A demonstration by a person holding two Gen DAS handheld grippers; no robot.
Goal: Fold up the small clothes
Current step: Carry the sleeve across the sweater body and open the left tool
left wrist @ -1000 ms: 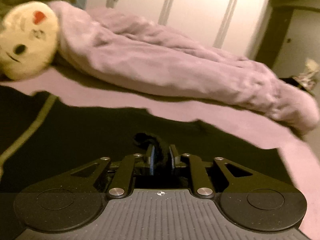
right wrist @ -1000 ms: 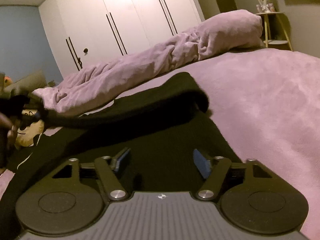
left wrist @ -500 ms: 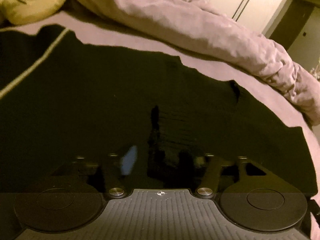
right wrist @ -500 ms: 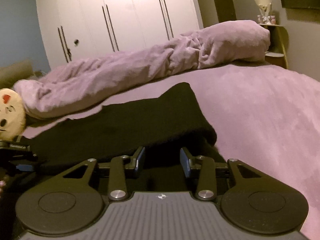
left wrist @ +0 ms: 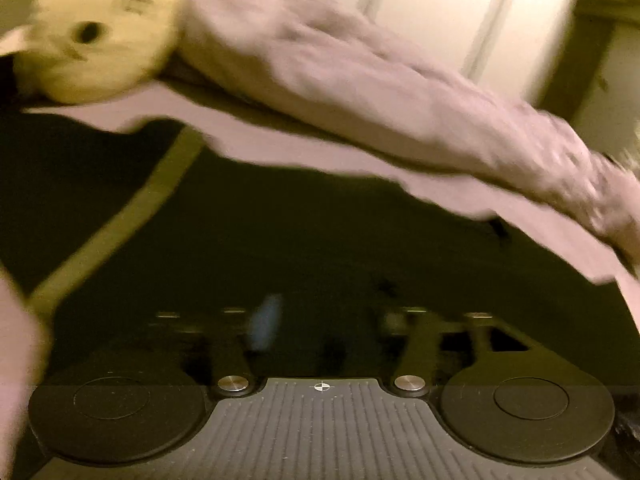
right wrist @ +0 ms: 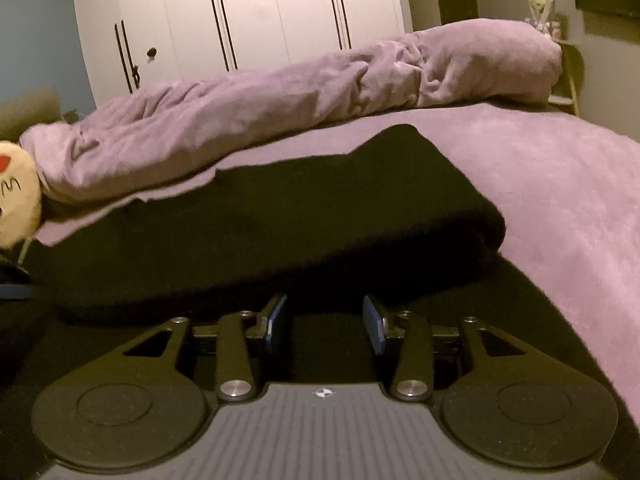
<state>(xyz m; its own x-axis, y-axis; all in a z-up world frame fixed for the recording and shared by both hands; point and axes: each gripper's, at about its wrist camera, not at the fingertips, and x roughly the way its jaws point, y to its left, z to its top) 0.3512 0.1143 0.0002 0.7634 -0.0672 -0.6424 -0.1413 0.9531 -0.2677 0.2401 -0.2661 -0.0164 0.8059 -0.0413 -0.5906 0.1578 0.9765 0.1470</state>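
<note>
The black garment [right wrist: 280, 220] lies spread on the purple bed cover [right wrist: 560, 200], one edge doubled over, while both the left gripper [left wrist: 324, 324] and right gripper [right wrist: 324, 320] hover over it, jaws apart and empty, probably freed for regrasping.

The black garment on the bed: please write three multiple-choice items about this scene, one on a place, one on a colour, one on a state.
1. Where does the black garment lie?
A. on the purple bedcover
B. on a wooden floor
C. inside a drawer

2. What colour is the rolled blanket behind it?
A. green
B. purple
C. red

3. How does the right gripper stand?
A. shut on the garment
B. shut on nothing
C. open

Answers:
1 A, purple cover shows around the garment.
2 B, it matches the bedcover.
3 C, a clear gap shows between its blue pads.
</note>
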